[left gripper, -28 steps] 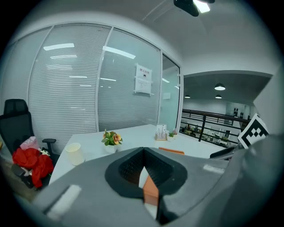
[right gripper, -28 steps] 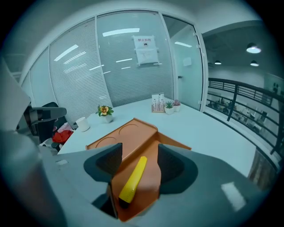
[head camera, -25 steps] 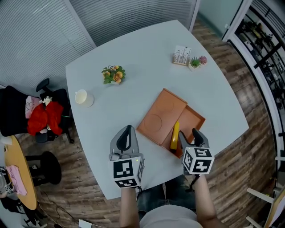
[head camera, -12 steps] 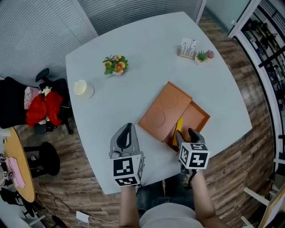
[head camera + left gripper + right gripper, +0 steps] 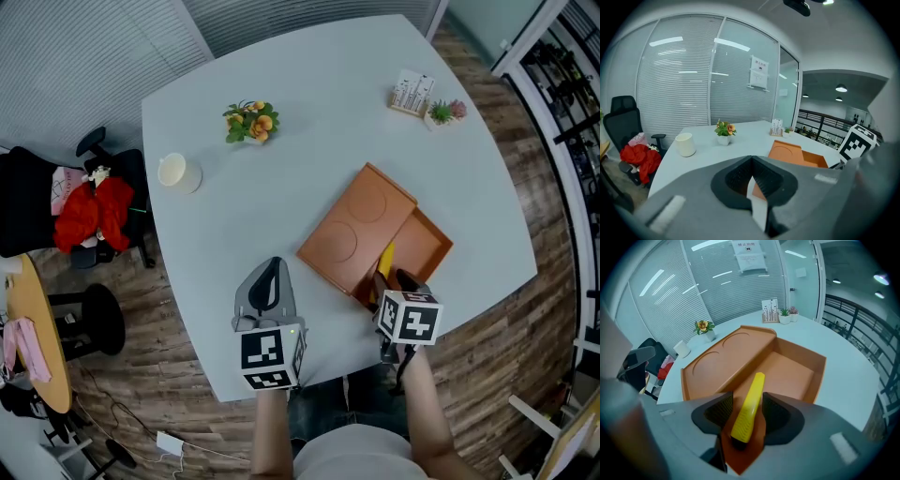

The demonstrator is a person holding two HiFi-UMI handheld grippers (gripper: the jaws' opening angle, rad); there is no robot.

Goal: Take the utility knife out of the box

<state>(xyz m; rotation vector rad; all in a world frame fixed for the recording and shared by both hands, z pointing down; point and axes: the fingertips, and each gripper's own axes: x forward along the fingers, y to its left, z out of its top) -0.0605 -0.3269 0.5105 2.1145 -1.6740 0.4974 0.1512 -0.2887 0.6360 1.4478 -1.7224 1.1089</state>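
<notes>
— How does the utility knife (image 5: pixel 749 406) look?
— It is a slim yellow handle, textured at the near end, lying lengthwise in the open orange box (image 5: pixel 806 376) on the counter (image 5: pixel 309 94).
— And the right gripper (image 5: pixel 391 281)?
— It is lowered over the box's near end. Its own view shows the fingers apart, either side of the knife. The left gripper (image 5: pixel 270 277) hovers beside it, fingers together and empty.

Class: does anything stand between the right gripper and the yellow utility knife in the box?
Nothing visible. The right gripper has its jaws apart either side of the utility knife, which lies uncovered in the box; the lid sits aside.
</notes>
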